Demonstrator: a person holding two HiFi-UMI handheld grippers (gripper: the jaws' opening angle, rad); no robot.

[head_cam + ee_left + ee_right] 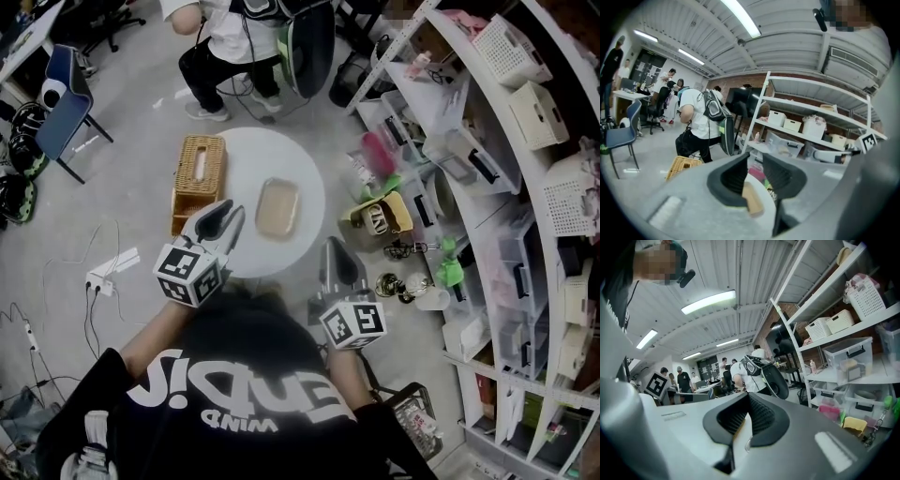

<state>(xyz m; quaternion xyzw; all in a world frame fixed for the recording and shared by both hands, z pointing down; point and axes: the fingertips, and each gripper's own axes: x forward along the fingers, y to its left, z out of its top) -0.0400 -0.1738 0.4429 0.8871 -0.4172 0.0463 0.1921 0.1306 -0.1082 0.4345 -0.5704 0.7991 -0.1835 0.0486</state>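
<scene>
Black T-shirt shoulders (225, 394) of the person holding the tools fill the bottom of the head view, with both forearms reaching forward from them. At the end of the left arm, the left gripper (228, 212) hangs over the near left part of a round white table (309, 178), its marker cube (190, 274) toward the body. Its jaws stand apart with a narrow gap and nothing is clamped in them; in the left gripper view (755, 159) that gap frames a slice of the tan tray (752, 199) and the pale tabletop beneath it. The tan tray (277, 207) lies flat near the middle of the table, just right of the left gripper's tips and apart from them. A wicker box (198, 178) sits at the table's left edge, near the left gripper on its other side. The right gripper (334, 251) is held beside the table's near right rim, well short of the tray, and its jaws meet at the tips with nothing between them, as the right gripper view (748, 397) shows. White shelving (525, 187) with bins runs down the right side, small items lie scattered on the floor at its foot, and a person in a white top (234, 28) sits beyond the table.
</scene>
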